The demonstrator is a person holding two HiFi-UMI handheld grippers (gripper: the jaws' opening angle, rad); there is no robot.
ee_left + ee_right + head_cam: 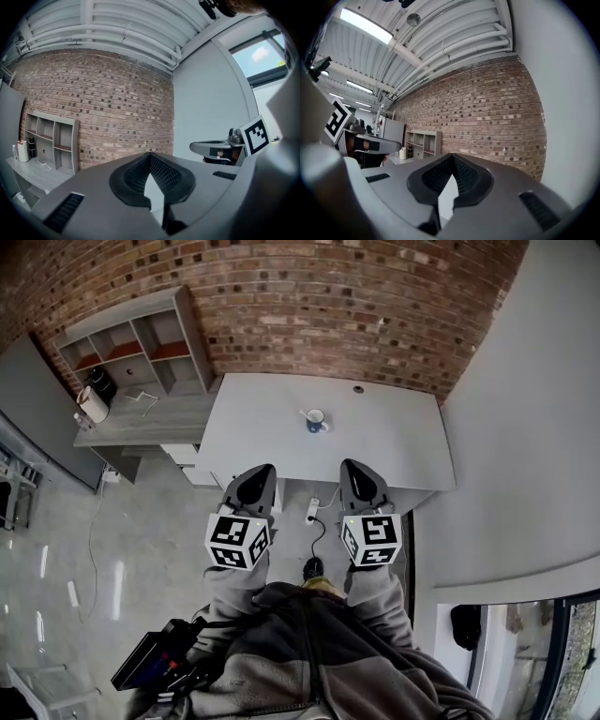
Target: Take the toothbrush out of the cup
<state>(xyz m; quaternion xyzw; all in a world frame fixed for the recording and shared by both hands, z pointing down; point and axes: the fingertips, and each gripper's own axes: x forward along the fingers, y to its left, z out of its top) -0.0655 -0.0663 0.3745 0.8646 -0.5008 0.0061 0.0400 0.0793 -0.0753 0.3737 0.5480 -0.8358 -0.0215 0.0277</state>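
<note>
**Operator:** Two grippers, both empty. The left gripper (260, 471) and the right gripper (355, 468) hang close to my body, short of the counter (403, 442). Each has its jaws closed pad to pad with nothing between them.

**Supervisor:** Target position?

**Operator:** The cup (317, 422) stands near the middle of the counter, well apart from both grippers. The toothbrush (305, 413) is in it, and its handle leans out over the left rim.

**Supervisor:** Procedure for the reach?

**Operator:** I judge the approach not yet begun.
1. I advance one gripper over the counter and open its jaws before arrival.
2. I descend on the exposed handle and close on it alone, clear of the rim.
3. I lift along the lean so the cup does not tip.
4. If the cup slides, I use the other gripper to steady its wall, since the top looks smooth.

**Supervisor:** Surroundings?

**Operator:** The counter is pale and set against a brick wall (328, 296). A grey shelf unit (131, 343) stands at the left. A power strip (311, 511) lies on the glossy floor (141, 521) below the near edge.
</note>
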